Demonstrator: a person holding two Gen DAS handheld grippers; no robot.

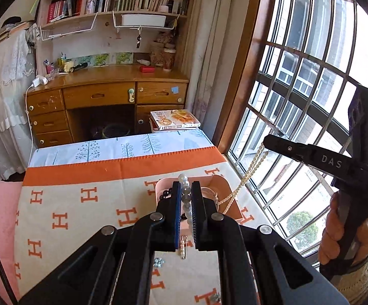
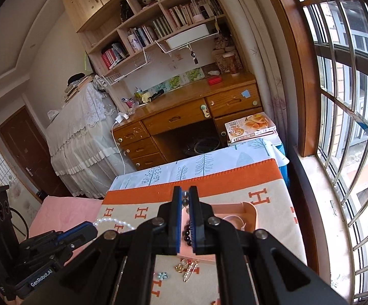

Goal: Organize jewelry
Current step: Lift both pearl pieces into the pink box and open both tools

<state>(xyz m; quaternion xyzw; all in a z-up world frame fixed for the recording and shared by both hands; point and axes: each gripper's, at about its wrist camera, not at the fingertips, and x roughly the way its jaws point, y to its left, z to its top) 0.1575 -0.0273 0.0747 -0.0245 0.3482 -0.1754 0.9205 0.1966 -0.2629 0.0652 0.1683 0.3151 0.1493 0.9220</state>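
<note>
1. Left gripper [image 1: 186, 190] fingers clenched on grey bead bracelet [image 1: 185, 193], above pink tray [image 1: 223, 180].
2. Right gripper [image 2: 184, 193] clamps pearl necklace [image 1: 247, 175], draping into the tray.
3. Lower both slowly; avoid tangling strands.

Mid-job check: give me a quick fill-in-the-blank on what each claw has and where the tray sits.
1. The left claw is ___ on a pale bead bracelet.
2. The pearl chain gripped by the right claw hangs down to the ___ tray.
3. The cloth under the tray carries orange letters, each one a capital ___.

Missing words: shut; pink; H
</note>
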